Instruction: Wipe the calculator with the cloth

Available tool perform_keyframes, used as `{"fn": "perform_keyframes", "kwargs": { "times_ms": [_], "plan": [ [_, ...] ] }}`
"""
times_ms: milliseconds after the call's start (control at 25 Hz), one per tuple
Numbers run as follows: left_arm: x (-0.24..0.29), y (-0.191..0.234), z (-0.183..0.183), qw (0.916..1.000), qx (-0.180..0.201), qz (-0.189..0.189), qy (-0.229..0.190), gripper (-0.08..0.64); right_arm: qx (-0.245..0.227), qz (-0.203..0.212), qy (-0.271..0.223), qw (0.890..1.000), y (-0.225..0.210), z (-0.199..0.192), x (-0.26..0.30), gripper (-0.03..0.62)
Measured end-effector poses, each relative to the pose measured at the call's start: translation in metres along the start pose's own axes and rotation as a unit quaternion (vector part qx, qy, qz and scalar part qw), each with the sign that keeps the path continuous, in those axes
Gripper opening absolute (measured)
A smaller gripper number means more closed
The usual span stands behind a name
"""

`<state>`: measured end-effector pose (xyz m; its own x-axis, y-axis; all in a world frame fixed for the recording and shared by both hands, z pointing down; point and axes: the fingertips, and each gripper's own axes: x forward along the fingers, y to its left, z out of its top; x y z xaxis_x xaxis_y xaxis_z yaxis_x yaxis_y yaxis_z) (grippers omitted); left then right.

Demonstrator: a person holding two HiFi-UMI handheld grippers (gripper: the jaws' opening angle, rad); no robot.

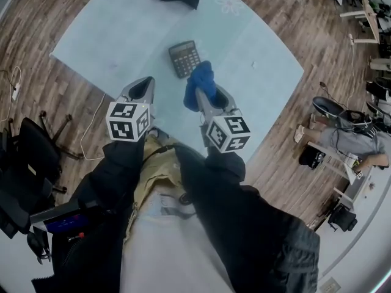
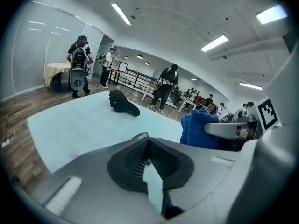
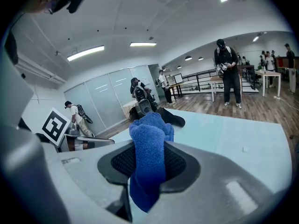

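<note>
The calculator (image 1: 184, 58) lies flat in the middle of the pale worktop (image 1: 104, 38). Just by its near corner is the blue cloth (image 1: 200, 83), pinched tight in the right tongs (image 1: 206, 99). The left tongs (image 1: 145, 85) are closed on nothing, off to the left.

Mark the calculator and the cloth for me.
calculator (image 1: 184, 58): head view, middle of its keypad.
cloth (image 3: 150, 157): right gripper view, the fold clamped between the jaws.
</note>
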<state>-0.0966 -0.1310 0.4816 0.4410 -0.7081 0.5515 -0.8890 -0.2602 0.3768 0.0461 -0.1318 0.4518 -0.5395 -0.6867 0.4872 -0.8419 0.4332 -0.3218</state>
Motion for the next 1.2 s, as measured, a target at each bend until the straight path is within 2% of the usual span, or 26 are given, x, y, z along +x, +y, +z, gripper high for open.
{"fn": "perform_keyframes", "kwargs": {
  "times_ms": [560, 1200],
  "plan": [
    [0.050, 0.035, -0.046, 0.9963, -0.026, 0.009, 0.082, -0.005, -0.021, -0.019, 0.081, 0.996, -0.031, -0.043, 0.055, 0.126],
    [0.096, 0.055, -0.062, 0.9915, -0.048, 0.019, 0.120, -0.005, -0.070, -0.062, 0.123, 0.988, -0.081, -0.056, 0.109, 0.127]
  ]
}}
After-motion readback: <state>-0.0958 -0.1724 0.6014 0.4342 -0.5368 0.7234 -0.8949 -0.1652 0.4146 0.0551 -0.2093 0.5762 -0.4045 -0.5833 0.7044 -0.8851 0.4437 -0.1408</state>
